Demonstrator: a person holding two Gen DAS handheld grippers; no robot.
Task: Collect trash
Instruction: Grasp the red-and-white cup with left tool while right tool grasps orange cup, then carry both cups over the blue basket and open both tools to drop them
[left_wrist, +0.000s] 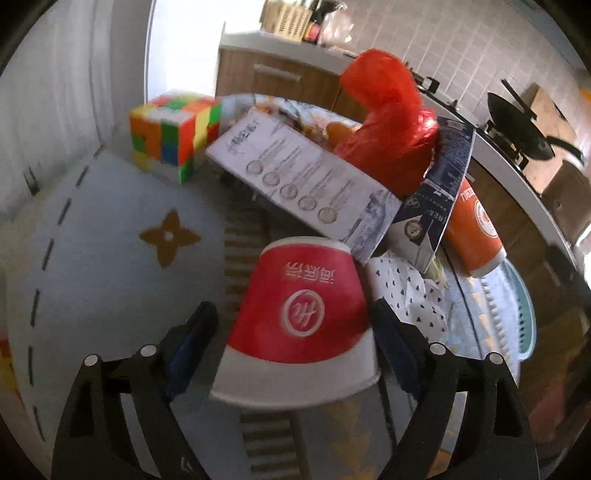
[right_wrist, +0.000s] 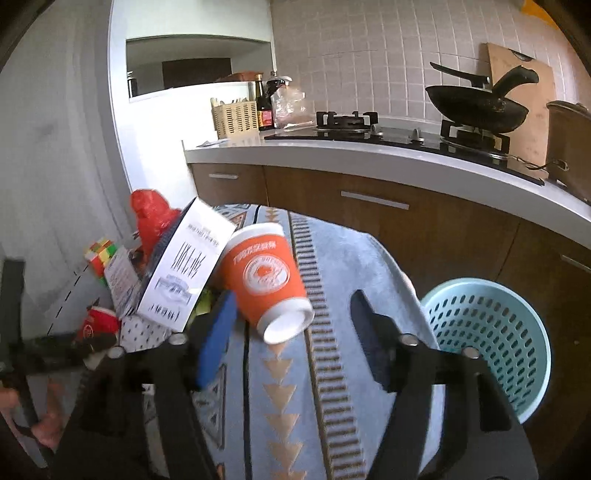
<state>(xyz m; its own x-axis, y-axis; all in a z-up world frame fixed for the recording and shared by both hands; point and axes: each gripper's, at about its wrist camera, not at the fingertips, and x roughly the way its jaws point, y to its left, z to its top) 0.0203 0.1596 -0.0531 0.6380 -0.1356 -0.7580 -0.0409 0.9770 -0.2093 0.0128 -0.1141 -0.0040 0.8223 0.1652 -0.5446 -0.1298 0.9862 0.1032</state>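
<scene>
Left wrist view puts your left hand-held gripper (left_wrist: 295, 354) around the red paper cup (left_wrist: 299, 317), which stands upside down on the cloth-covered desk (left_wrist: 110, 258); the jaws are spread wide on either side of it and, as far as you can tell, neither pad presses the cup yet, so it looks lined up for a squeeze, not held. Behind it the rest of the trash is heaped together: a white printed carton (left_wrist: 306, 184), a red plastic bag (left_wrist: 391, 125), a dark blue carton (left_wrist: 439, 192) and an orange paper cup (left_wrist: 476, 229) leaning against the pile. A puzzle cube (left_wrist: 173, 133) sits apart to the left. In the right wrist view, your right hand-held gripper (right_wrist: 291, 332) stands open with nothing gripped, the orange paper cup just beyond its tips, while the pale blue perforated basket (right_wrist: 491, 339) waits beside the desk, probably to take the trash.
</scene>
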